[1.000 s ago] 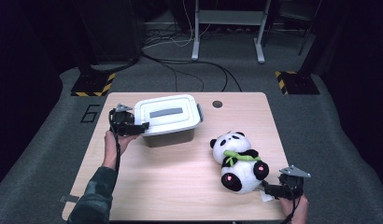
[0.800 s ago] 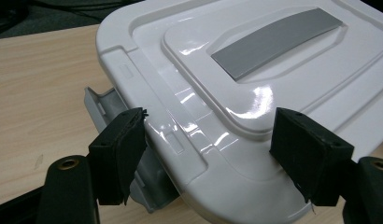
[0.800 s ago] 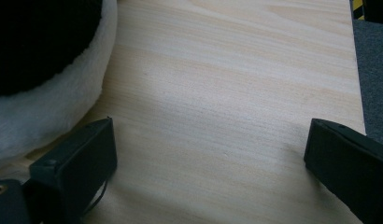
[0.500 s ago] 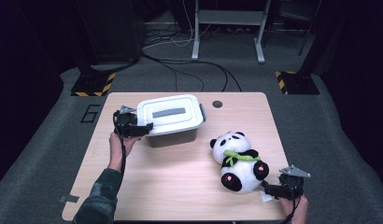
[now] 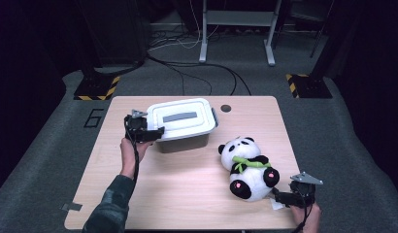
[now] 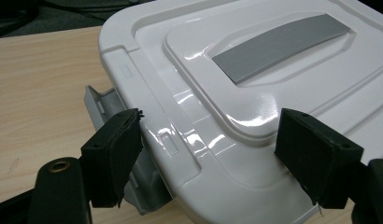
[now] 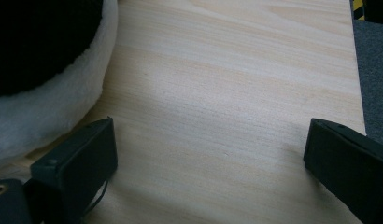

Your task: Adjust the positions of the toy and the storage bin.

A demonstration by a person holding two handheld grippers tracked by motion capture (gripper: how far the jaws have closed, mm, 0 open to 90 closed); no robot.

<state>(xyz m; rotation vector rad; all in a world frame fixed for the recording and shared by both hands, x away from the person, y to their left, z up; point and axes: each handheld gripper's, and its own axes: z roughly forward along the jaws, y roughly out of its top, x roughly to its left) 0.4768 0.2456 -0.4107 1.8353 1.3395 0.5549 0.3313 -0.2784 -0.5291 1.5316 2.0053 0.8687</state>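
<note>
We reach for the box's left latch — lid not yet opened.

At table left, our left gripper [image 6: 206,154] has just been spreading its jaws; they straddle the white lid [image 6: 255,79] edge of the box [image 5: 183,127], the grey latch [image 6: 112,135] by one pad, nothing clamped. Next we judge: hook that latch and flip it. The panda [image 5: 245,167] lies right; the right gripper [image 7: 208,172] gapes beside it — empty.

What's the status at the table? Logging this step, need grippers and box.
Left gripper open, jaws straddling the lid corner of the box. Right gripper open beside the panda. Side latch flipped out.
</note>
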